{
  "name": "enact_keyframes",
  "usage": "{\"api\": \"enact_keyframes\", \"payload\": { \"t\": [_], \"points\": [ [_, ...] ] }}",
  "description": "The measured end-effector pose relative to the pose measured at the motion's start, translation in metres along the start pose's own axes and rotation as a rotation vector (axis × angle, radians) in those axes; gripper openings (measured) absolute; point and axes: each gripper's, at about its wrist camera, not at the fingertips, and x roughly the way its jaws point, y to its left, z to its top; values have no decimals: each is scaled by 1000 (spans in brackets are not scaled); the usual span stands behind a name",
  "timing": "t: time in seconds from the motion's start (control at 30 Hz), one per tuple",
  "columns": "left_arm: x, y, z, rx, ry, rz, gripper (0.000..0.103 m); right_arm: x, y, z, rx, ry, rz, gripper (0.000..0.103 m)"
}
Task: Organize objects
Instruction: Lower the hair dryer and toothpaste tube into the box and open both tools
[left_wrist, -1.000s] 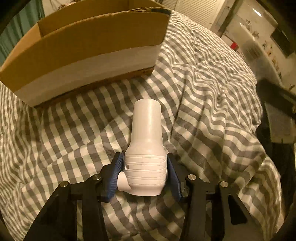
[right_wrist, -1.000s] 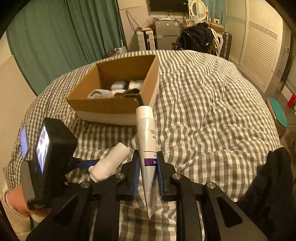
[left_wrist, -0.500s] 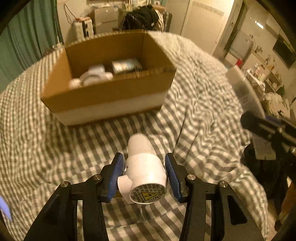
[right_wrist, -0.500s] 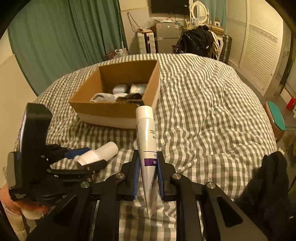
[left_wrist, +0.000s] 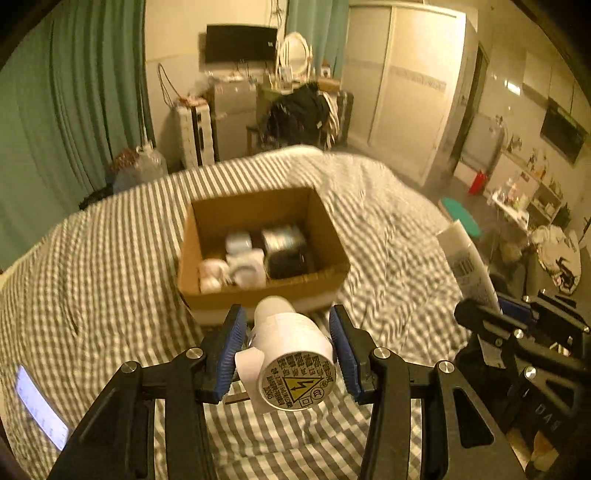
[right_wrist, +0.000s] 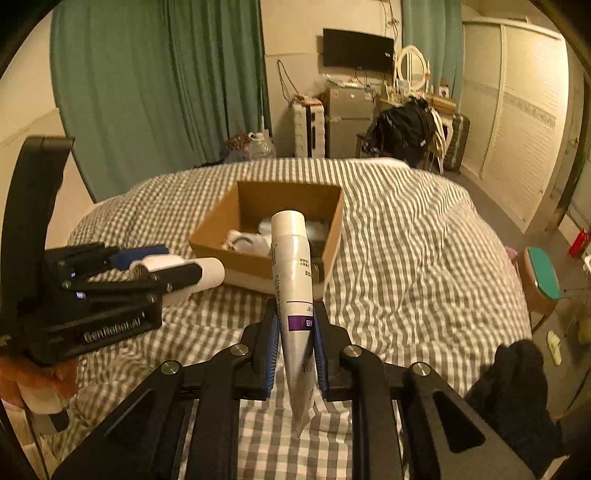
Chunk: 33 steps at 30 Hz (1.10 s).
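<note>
White plug adapter (left_wrist: 291, 354) & tube (right_wrist: 295, 280) held above bed, near open box (left_wrist: 258, 254).

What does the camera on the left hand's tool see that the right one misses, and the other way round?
Only the left wrist view shows the round warning label on the end of the white device, plus cluttered shelves at far right.

Only the right wrist view shows the purple band on the white tube and the left tool's whole black body.

Both show the cardboard box on the checked bedspread, green curtains and the wall TV.

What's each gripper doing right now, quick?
Left gripper: shut on the white plastic appliance.
Right gripper: shut on the white cream tube.
</note>
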Motion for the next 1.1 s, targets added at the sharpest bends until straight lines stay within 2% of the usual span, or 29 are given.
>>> {"api": "enact_keyframes", "payload": {
  "t": [0.27, 0.5, 0.67, 0.8, 0.97, 1.1],
  "points": [
    [-20, 12, 37, -2, -81, 27, 48, -23, 21, 44, -54, -83, 22, 16],
    [9, 31, 71, -14, -82, 55, 48, -2, 27, 90, -51, -101, 73, 16],
    [50, 44, 94, -20, -52, 62, 48, 38, 23, 125, -16, -77, 120, 16],
    [99, 53, 109, -23, -10, 61, 48, 92, 11, 144, 23, -30, 131, 16],
    [161, 63, 113, -15, 46, 55, 48, 166, -5, 149, 55, 64, 121, 16],
    [205, 70, 105, -33, 102, 48, 48, 213, -19, 138, 54, 130, 106, 16]
  ]
}}
